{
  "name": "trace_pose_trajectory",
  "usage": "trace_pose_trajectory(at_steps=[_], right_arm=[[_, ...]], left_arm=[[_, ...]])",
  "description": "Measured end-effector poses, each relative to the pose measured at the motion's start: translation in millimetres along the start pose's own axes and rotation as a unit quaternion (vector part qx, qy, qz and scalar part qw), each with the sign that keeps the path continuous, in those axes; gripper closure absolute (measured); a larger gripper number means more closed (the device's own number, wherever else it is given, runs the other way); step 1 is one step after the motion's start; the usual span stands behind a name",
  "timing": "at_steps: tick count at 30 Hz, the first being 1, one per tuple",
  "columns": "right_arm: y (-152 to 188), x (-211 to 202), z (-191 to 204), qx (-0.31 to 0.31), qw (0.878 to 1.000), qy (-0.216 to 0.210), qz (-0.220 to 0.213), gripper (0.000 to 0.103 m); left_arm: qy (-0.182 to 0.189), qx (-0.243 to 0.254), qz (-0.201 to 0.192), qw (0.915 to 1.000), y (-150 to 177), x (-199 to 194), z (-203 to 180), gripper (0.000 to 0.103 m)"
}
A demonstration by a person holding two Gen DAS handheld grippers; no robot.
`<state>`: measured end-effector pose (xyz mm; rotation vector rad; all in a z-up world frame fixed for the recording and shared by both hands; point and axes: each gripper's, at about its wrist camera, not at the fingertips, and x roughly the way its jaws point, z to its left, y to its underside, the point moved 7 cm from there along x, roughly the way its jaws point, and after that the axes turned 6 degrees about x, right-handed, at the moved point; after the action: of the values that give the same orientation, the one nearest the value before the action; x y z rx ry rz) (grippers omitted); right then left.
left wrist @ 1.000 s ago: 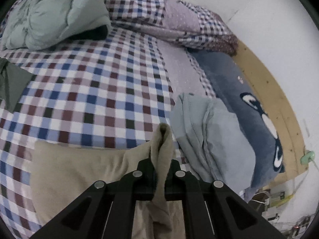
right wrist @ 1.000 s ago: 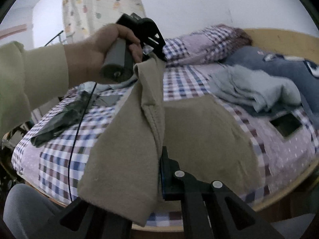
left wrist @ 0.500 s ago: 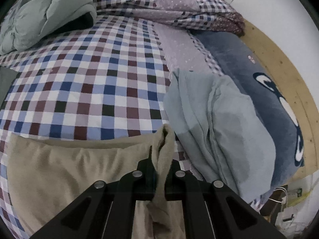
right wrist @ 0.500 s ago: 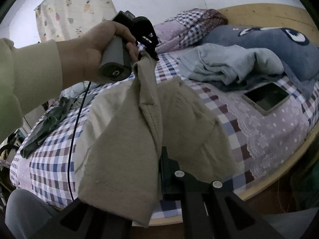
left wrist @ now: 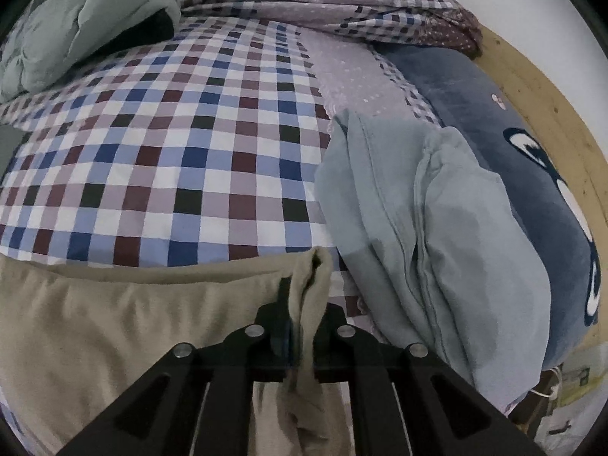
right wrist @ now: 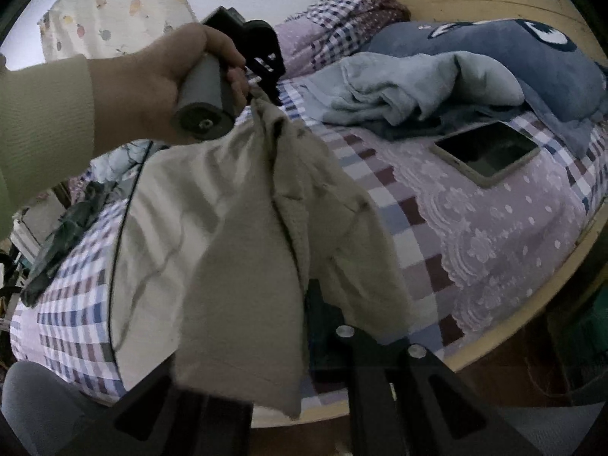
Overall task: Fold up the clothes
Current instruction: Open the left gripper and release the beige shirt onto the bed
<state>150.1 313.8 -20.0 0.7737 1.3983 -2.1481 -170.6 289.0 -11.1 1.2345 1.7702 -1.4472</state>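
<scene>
Beige garment (right wrist: pixel 235 250) is stretched between both grippers, low over the checked bedspread (left wrist: pixel 182 144), probably so it can be laid flat for a fold. On the left, the left gripper (left wrist: pixel 302 326) is pinched tight on one bunched edge. Nearer, the right gripper (right wrist: pixel 304 326) looks clamped on another edge, though cloth hides most of it. Off to the right sit a grey-blue garment (left wrist: pixel 418 228) and a phone (right wrist: pixel 488 152), well out of the way.
</scene>
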Motion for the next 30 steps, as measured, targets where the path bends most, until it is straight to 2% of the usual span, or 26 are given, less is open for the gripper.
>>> trace_pose_trajectory(at_steps=[1, 2, 4, 6, 9, 13, 16, 19, 22, 24, 27, 30], right_arm=[[0.3, 0.5, -3.0, 0.001, 1.000, 0.006, 0.000, 0.092], [-0.4, -0.4, -6.7, 0.003, 1.000, 0.013, -0.002, 0.092], [-3.0, -3.4, -14.4, 0.010, 1.000, 0.026, -0.009, 0.090], [-4.4, -4.7, -22.9, 0.018, 0.999, 0.038, -0.010, 0.090], [-5.0, -4.9, -34.2, 0.028, 0.998, 0.056, -0.006, 0.088], [-6.2, -7.6, -47.2, 0.033, 0.995, 0.095, -0.008, 0.086], [-6.8, -7.2, -63.9, 0.051, 0.991, 0.122, -0.001, 0.086], [-6.4, -6.4, -81.7, 0.079, 0.987, 0.138, 0.009, 0.086], [-8.8, -9.7, -91.1, 0.100, 0.985, 0.142, 0.005, 0.083], [-11.6, -13.3, -90.5, 0.104, 0.985, 0.138, -0.005, 0.083], [-15.8, -16.2, -80.1, 0.095, 0.987, 0.128, -0.017, 0.083], [-21.5, -14.4, -65.3, 0.082, 0.990, 0.111, -0.020, 0.083]], left_arm=[[0.006, 0.000, -0.002, 1.0000, -0.5, -1.2, -0.5, 0.094], [0.014, 0.001, -0.005, 0.9999, -1.7, -3.1, -0.7, 0.087], [0.038, -0.001, -0.018, 0.9991, -7.6, -11.4, -0.4, 0.072], [0.068, -0.007, -0.037, 0.9970, -14.6, -25.1, 2.0, 0.048], [0.102, -0.018, -0.074, 0.9919, -27.4, -51.4, 15.3, 0.029], [0.104, -0.019, -0.107, 0.9886, -40.6, -81.6, 51.6, 0.021], [0.085, -0.017, -0.126, 0.9882, -41.1, -102.3, 93.5, 0.021], [0.047, -0.025, -0.151, 0.9872, -32.8, -124.4, 143.5, 0.021], [0.025, -0.030, -0.175, 0.9837, -21.8, -139.4, 188.1, 0.019], [0.014, -0.033, -0.171, 0.9846, -9.6, -143.6, 213.0, 0.019], [0.022, -0.036, -0.153, 0.9873, 13.7, -139.2, 238.9, 0.019], [0.072, -0.038, -0.127, 0.9886, 34.1, -130.9, 246.5, 0.019]])
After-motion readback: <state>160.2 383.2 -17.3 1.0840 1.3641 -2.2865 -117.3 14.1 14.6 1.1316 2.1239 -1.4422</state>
